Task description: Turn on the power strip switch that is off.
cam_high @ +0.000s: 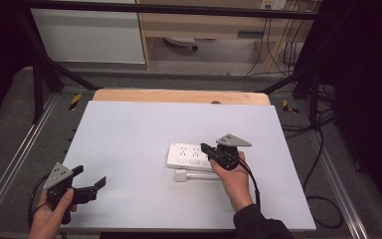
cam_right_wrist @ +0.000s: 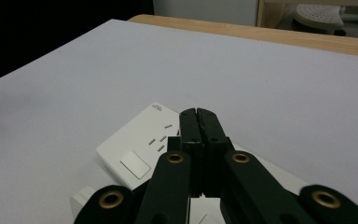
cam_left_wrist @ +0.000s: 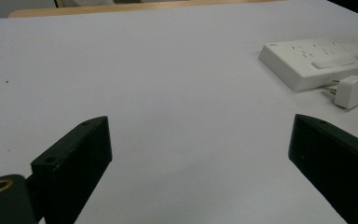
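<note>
Two grippers differed: the right gripper (cam_high: 210, 149), jaws pressed together empty, hovered over the power strip (cam_high: 188, 154), probably to press a switch; the left gripper (cam_high: 89, 178) waited open on the counter (cam_high: 129, 134).

We see the power strip (cam_high: 191, 154) lying on the table (cam_high: 129, 139), right of centre, with the plug (cam_high: 181, 175) just in front of it, seemingly apart from it. Our right gripper (cam_high: 205, 148) sits over the strip's right end. Our left gripper (cam_high: 89, 177) hangs near the front left corner, well apart from both.
</note>
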A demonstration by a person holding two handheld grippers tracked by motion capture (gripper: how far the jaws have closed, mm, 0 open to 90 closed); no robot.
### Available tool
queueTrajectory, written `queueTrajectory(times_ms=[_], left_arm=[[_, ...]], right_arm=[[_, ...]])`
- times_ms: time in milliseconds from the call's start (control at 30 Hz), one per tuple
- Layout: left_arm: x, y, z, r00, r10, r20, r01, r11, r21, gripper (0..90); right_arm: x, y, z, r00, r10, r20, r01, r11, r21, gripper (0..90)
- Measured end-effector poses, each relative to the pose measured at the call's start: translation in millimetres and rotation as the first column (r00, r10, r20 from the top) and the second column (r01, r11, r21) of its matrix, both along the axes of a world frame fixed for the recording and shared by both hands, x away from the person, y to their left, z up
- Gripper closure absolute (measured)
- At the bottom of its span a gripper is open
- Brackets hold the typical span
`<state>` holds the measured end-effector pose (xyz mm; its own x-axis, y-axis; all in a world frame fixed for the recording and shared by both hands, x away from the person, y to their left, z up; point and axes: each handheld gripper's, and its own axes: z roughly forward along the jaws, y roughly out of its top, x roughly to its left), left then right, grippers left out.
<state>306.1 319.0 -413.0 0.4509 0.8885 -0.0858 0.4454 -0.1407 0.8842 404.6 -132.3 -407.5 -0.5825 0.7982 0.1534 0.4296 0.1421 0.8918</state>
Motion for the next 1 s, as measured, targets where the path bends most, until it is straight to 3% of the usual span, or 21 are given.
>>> queueTrajectory(times_ms=[500,1000], left_arm=[[0.1,-0.5,-0.4,1.0000,-0.003,-0.005,0.003,1.0000,0.006,6.1],[0.4,-0.6,-1.1,0.9999,-0.004,-0.012,0.004,0.9999,0.009,6.1]], right_arm=[[0.1,2.7,-18.5,0.9983,-0.013,-0.056,0.013,1.000,0.000,90.0],[-0.3,4.6,-28.3,0.9975,-0.014,-0.069,0.013,1.000,-0.008,90.0]])
